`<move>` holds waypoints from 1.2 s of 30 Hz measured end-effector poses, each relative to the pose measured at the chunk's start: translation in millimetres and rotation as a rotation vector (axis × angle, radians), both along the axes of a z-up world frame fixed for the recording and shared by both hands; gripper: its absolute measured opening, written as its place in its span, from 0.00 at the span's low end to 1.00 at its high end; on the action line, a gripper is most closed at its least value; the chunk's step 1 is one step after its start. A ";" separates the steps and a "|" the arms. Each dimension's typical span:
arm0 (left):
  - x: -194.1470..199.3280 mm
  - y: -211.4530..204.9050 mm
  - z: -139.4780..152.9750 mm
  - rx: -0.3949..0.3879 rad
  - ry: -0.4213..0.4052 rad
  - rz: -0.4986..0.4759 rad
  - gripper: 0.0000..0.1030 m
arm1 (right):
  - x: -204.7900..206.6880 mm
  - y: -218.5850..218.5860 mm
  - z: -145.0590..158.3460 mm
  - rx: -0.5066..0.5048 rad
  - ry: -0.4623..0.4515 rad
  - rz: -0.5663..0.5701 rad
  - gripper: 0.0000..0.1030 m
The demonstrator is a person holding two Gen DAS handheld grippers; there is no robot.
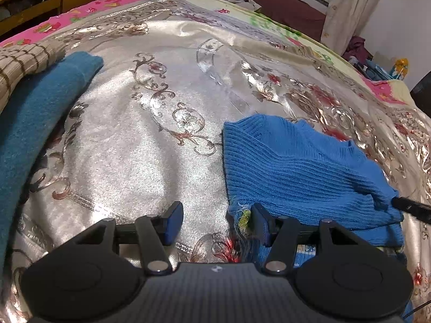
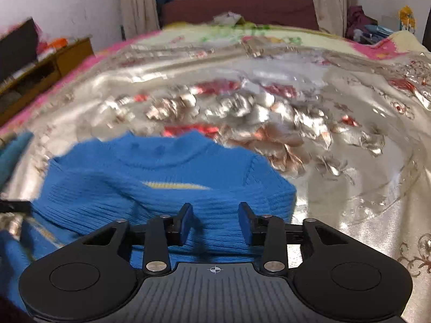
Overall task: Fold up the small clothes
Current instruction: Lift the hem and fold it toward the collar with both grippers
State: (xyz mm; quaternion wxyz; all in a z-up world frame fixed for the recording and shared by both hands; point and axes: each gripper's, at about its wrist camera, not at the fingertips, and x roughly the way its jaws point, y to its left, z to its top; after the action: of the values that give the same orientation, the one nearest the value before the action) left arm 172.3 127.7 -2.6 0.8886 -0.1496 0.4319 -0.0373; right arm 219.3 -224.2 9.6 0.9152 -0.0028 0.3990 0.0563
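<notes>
Blue sweater (image 2: 161, 185) lies part-folded on the bed (image 1: 150, 161). Left gripper (image 1: 215, 223) and right gripper (image 2: 215, 223): fingers spread, pinching nothing. Advise flattening folds before regripping hem.

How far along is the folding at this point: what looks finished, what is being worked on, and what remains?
Done: the blue knit sweater lies partly folded on the silver bedcover. In hand: nothing; the left gripper and right gripper both have open jaws at its near edge. Left: further folds probably, and the teal garment and the checked cloth look unfolded.
</notes>
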 end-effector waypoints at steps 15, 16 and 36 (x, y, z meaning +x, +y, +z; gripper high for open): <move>0.7 3.9 -1.0 -0.039 -0.011 0.030 0.59 | -23.7 -57.9 5.7 0.117 -0.005 -0.148 0.39; 1.1 3.9 -0.7 -0.042 -0.010 0.035 0.59 | -25.1 -55.9 2.2 0.119 -0.001 -0.131 0.39; 0.1 15.2 3.5 -0.041 -0.041 0.103 0.59 | -32.4 -49.4 6.4 0.145 0.057 -0.104 0.05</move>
State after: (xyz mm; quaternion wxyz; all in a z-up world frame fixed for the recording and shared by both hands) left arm 172.4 142.9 0.9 0.8946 -0.1893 0.4047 -0.0034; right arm 186.9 -273.6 16.0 0.9030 0.0858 0.4193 0.0378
